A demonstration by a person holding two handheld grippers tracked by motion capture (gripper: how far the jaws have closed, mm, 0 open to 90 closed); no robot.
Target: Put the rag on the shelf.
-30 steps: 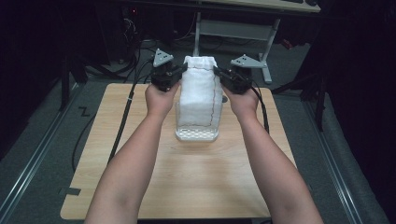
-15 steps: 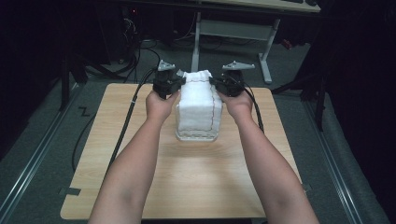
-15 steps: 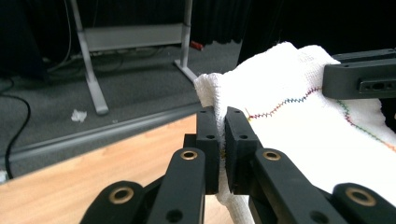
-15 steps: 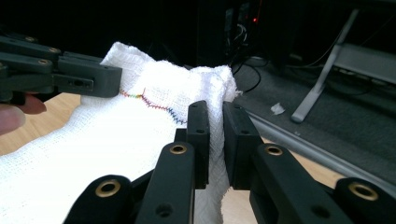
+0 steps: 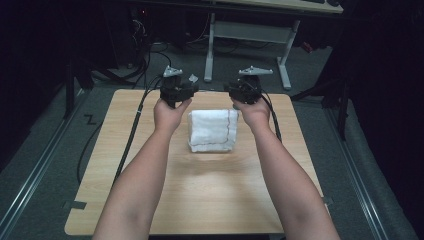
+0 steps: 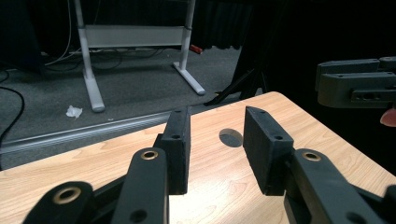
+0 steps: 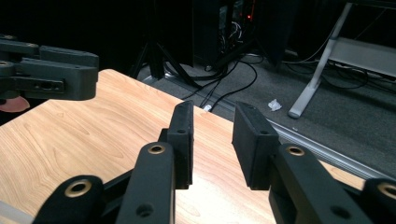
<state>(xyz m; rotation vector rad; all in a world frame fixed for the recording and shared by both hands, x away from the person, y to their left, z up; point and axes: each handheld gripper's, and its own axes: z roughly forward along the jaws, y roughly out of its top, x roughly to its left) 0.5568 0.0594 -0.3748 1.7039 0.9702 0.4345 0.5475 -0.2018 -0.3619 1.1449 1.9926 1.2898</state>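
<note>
With jaws parted and empty on both left gripper [image 5: 176, 89] and right gripper [image 5: 246, 89]: folded white towel [image 5: 212, 130] released, resting on worktop [image 5: 210, 190] behind and between them. Folding apparently complete; nothing evidently left.

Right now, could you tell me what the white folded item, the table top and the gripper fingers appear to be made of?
The white folded item looks like soft woven or terry cloth: matte, nubbly, with a dark stitched line near one edge. The table top looks like pale wood or wood-look laminate, smooth with a slight sheen and visible grain; which one is unclear. The left gripper's fingers look like matte black moulded or printed plastic with brass-coloured bushings.
</note>
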